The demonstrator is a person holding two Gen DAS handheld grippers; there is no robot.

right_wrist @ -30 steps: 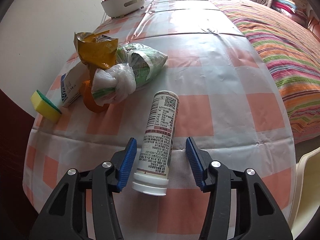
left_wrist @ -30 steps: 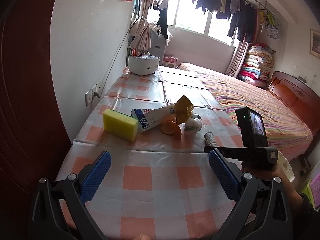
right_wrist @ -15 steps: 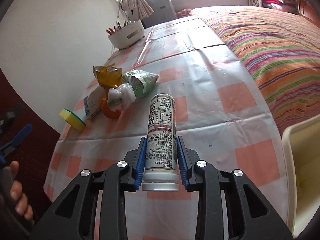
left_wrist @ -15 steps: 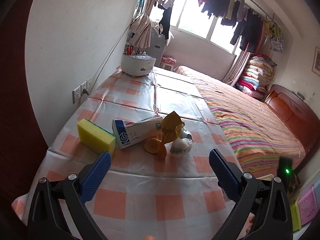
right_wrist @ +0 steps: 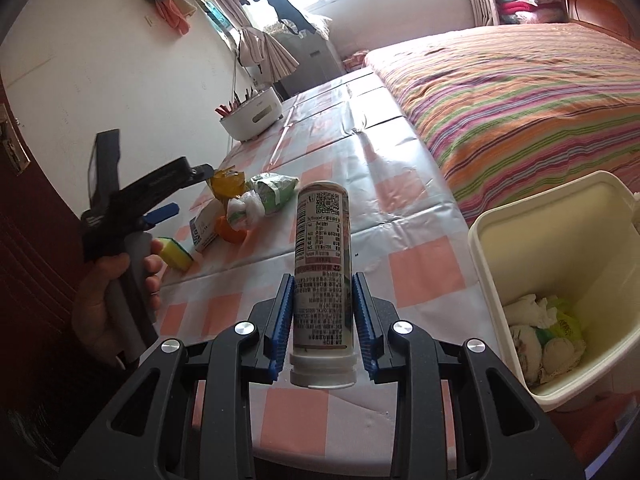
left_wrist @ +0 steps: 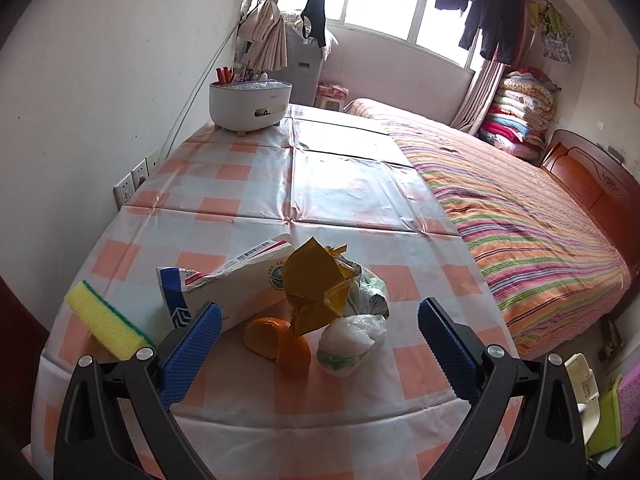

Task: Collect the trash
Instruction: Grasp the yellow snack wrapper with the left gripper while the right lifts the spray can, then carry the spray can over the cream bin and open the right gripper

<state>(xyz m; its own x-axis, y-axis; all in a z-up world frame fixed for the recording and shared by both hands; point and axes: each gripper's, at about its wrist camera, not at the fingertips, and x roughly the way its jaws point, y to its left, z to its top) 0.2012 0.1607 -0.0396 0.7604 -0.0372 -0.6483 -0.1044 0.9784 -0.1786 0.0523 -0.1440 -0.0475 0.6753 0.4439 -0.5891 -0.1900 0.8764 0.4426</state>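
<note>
While clamped on bottle (right_wrist: 322, 264), right gripper (right_wrist: 322, 308) lifted clear of table (right_wrist: 404, 184); jaws just closed onto it from open. Only in right view: bin (right_wrist: 520, 240) at right, holding crumpled trash, and hand (right_wrist: 108, 300) carrying left gripper (right_wrist: 160, 196). Only in left view: left gripper (left_wrist: 320, 340) gaping, empty, over trash pile: yellow wrapper (left_wrist: 316, 284), peel (left_wrist: 280, 340), carton (left_wrist: 236, 284); sponge (left_wrist: 106, 320) at left. Closer to pile than a second ago; bottle gone from table.
</note>
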